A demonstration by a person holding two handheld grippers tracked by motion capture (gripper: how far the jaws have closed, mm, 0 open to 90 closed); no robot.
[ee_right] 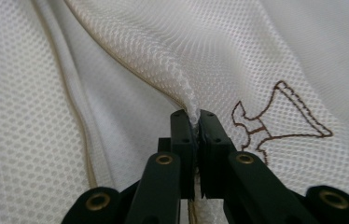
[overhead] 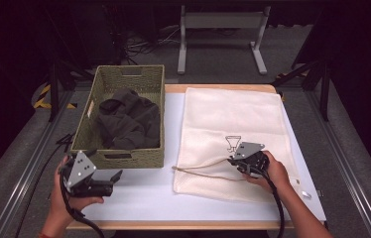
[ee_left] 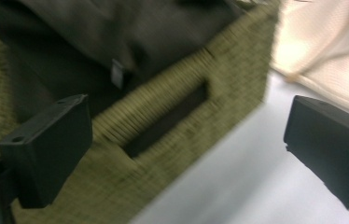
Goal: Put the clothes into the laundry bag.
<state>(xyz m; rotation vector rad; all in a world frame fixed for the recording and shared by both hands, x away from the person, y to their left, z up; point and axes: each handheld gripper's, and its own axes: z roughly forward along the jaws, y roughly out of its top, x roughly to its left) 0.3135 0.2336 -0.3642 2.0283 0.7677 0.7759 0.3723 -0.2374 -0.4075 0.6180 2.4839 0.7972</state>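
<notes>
White tabletop [overhead: 144, 198] with a wood edge, on a metal frame over grey carpet; dark room, a grey stand [overhead: 221, 37] behind. Woven green basket [overhead: 124, 158] at left, holding dark clothing [overhead: 126, 121]. Cream mesh bag [overhead: 233, 124] lies flat at right, drawstring trailing left. Right hand-held gripper [ee_right: 195, 122]: jaws pinched tight on a fold of mesh. Left hand-held gripper [overhead: 111, 181]: jaws wide apart, empty, just before the basket's near wall.

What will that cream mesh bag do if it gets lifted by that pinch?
Probably droop: the mesh bag already folds into a soft ridge where the right tool pinches it. It looks light, being thin netting. Its drawstring would likely dangle.
</notes>
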